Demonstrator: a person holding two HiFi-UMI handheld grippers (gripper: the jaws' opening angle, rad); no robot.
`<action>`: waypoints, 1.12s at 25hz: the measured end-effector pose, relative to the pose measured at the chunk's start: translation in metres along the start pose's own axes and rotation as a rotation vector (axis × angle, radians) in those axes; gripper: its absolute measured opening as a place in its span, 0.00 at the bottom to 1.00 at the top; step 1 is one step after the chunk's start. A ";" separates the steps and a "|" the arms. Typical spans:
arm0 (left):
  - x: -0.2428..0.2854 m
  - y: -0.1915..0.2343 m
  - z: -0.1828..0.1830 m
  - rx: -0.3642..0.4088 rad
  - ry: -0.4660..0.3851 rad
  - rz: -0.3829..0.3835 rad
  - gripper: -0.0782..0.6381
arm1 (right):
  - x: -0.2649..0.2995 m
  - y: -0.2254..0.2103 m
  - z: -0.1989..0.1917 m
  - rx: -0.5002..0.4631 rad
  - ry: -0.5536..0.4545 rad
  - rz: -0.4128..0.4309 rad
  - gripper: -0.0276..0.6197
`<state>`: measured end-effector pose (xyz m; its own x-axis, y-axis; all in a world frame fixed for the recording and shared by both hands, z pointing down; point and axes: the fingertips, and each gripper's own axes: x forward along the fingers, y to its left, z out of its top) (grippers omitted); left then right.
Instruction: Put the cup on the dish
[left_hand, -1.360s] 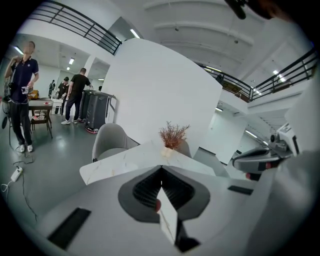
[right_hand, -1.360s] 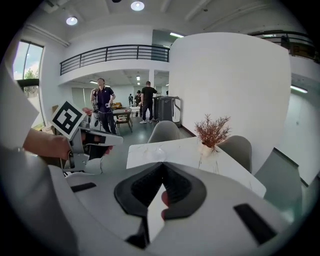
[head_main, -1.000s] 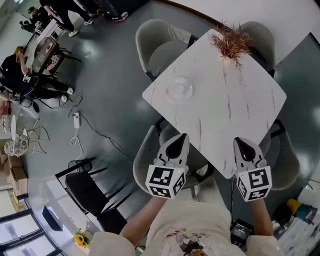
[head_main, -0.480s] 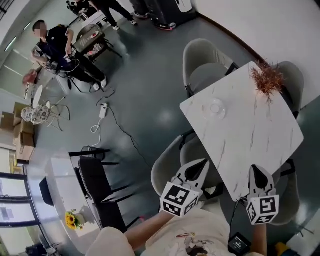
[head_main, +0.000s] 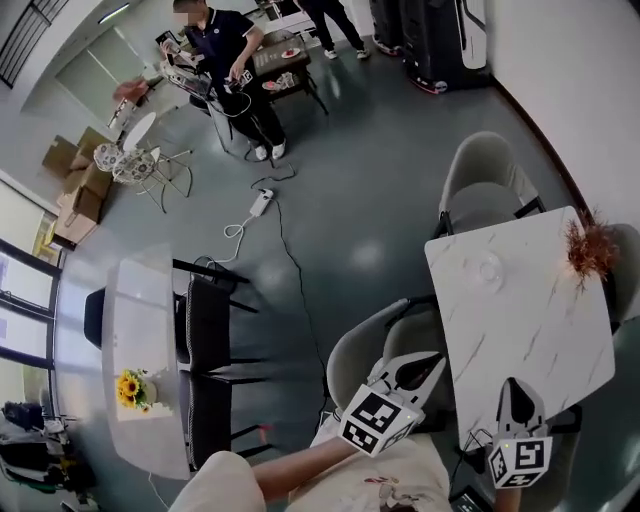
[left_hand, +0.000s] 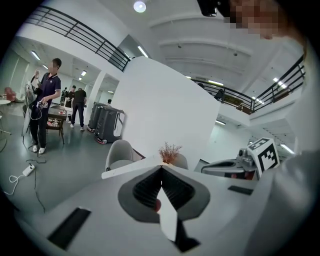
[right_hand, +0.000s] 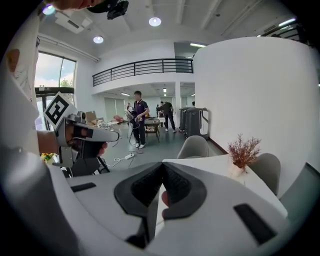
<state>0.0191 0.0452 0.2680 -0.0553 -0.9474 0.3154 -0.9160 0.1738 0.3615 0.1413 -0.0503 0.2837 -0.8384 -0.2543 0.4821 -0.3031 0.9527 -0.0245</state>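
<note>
Cup: it cannot be made out in any view. Neither gripper carries it, and nothing cup-shaped shows on the open tabletop.
Dish (head_main: 489, 268): a small pale round shape on the upper left part of the table, in the right half of the head view. It is too small to tell whether anything stands on it.
Table (head_main: 530, 340): a white marble top at the right side of the head view. Apart from the dish it holds only a dried plant (head_main: 592, 250) at its upper right corner, well apart from the dish.
Left gripper (head_main: 436, 359): at the lower middle of the head view, with its tips near the table's lower left edge, above a grey chair (head_main: 372, 350). Its own view shows the two pads pressed together with nothing between them.
Right gripper (head_main: 516, 384): at the lower right of the head view, with its tips over the table's lower edge. Its jaws are closed tip to tip and empty.
Distance to the dish: both grippers are well apart from it, at the opposite end of the table.
Progress: by my reading, no carrying step is under way, since nothing is gripped.
Left to do: find the cup, grasp it, and set it on the dish, unless it already stands there, which these pictures do not settle.
Surroundings: a person (head_main: 225, 40) stands at the upper left of the head view, far from the table.
</note>
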 end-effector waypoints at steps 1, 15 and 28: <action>-0.004 0.001 0.004 -0.003 -0.011 0.005 0.11 | 0.002 0.003 0.007 -0.003 -0.005 0.015 0.05; -0.032 0.015 0.020 -0.022 -0.055 -0.015 0.11 | 0.009 -0.003 0.063 0.040 -0.085 -0.010 0.05; -0.031 0.014 0.019 -0.018 -0.005 -0.059 0.11 | 0.004 0.006 0.070 0.032 -0.117 -0.039 0.05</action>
<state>0.0010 0.0719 0.2467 -0.0032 -0.9575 0.2883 -0.9104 0.1221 0.3952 0.1049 -0.0573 0.2241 -0.8725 -0.3104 0.3775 -0.3488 0.9365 -0.0362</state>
